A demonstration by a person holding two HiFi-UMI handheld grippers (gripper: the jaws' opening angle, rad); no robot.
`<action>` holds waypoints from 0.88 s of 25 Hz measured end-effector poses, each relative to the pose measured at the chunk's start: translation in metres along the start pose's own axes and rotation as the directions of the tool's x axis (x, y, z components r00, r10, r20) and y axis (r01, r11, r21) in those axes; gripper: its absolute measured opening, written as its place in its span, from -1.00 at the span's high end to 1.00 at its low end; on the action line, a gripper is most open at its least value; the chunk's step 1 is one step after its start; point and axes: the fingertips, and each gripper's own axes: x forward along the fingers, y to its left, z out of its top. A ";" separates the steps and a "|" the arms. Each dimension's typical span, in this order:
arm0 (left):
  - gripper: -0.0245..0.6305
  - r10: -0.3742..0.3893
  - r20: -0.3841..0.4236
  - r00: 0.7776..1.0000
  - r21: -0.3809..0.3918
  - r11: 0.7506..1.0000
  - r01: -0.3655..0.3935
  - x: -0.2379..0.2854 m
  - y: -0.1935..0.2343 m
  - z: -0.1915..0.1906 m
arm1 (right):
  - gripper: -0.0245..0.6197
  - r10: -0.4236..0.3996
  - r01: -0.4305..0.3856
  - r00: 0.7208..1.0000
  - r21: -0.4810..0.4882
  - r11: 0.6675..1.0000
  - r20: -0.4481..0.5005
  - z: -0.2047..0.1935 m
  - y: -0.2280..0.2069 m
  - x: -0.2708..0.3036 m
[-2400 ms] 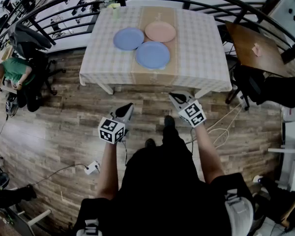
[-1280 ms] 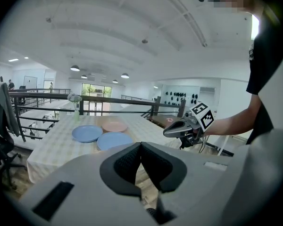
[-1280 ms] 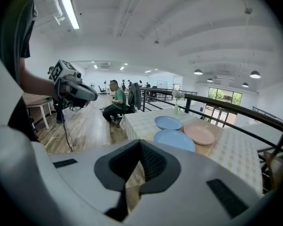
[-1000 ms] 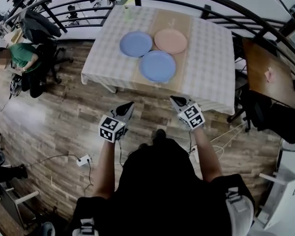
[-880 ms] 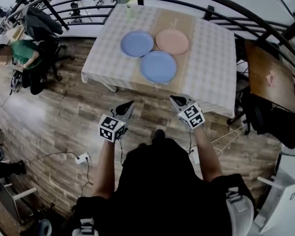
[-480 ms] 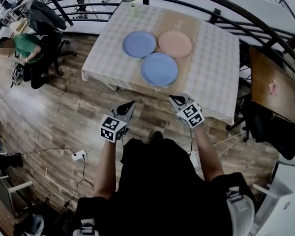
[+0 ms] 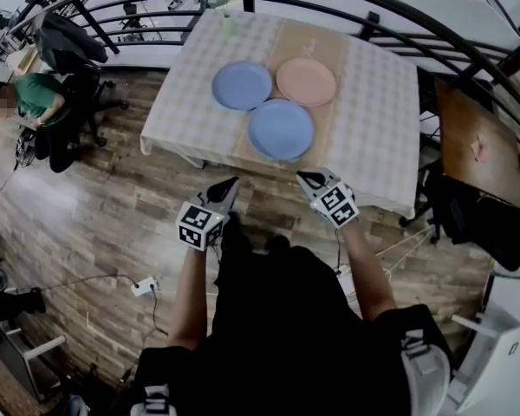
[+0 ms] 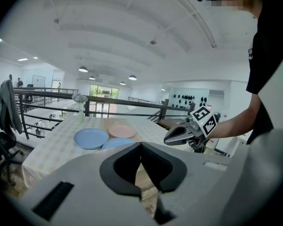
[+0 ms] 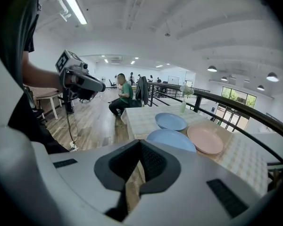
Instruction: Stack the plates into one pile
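Note:
Three plates lie side by side on the checked tablecloth [image 7: 373, 94]: a blue plate [image 7: 242, 86] at the far left, a pink plate [image 7: 306, 81] at the far right, and a second blue plate [image 7: 281, 129] nearest me. My left gripper [image 7: 230, 183] and right gripper [image 7: 303, 177] hang over the wooden floor, short of the table's near edge. Both are shut on nothing. The left gripper view shows its jaws closed [image 8: 141, 143] with the plates [image 8: 91, 138] ahead. In the right gripper view the right gripper's tips meet [image 9: 139, 141] before the near blue plate [image 9: 171, 140].
A dark metal railing [image 7: 399, 16] curves behind the table. A small vase [image 7: 231, 24] stands at the table's far edge. A seated person in green [image 7: 39, 94] is at the left, a brown side table [image 7: 477, 137] at the right. A power strip [image 7: 140, 286] and cables lie on the floor.
I have stepped nearer the table, so the plates sit larger and closer. Both grippers stay shut and held out in front, side by side.

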 end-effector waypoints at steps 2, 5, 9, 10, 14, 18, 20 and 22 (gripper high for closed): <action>0.92 -0.021 -0.002 1.000 0.013 1.000 0.021 0.002 0.011 0.005 | 0.93 -0.022 0.022 1.000 0.013 1.000 0.001 0.006 -0.002 0.007; 0.92 -0.052 -0.004 0.999 0.032 0.998 0.052 0.001 0.032 0.014 | 0.93 -0.051 0.051 0.999 0.032 0.998 -0.003 0.019 -0.002 0.020; 0.92 -0.094 -0.009 0.996 0.047 0.994 0.094 0.000 0.064 0.027 | 0.93 -0.094 0.095 0.995 0.061 0.994 -0.014 0.035 -0.002 0.042; 0.92 -0.103 -0.011 0.995 0.048 0.993 0.103 0.000 0.071 0.028 | 0.92 -0.102 0.103 0.995 0.070 0.992 -0.016 0.038 -0.002 0.048; 0.92 -0.148 -0.026 0.989 0.056 0.987 0.149 0.003 0.096 0.029 | 0.92 -0.134 0.137 0.990 0.096 0.986 -0.041 0.041 0.004 0.069; 0.92 -0.198 -0.030 0.980 0.074 0.977 0.200 0.003 0.114 0.032 | 0.92 -0.171 0.179 0.982 0.104 0.978 -0.084 0.041 0.010 0.085; 0.92 -0.220 -0.032 0.975 0.082 0.972 0.222 0.005 0.123 0.035 | 0.92 -0.185 0.196 0.977 0.102 0.975 -0.102 0.041 0.009 0.094; 0.92 -0.238 -0.037 0.971 0.092 0.966 0.240 0.007 0.130 0.036 | 0.92 -0.202 0.214 0.972 0.106 0.971 -0.117 0.042 0.009 0.100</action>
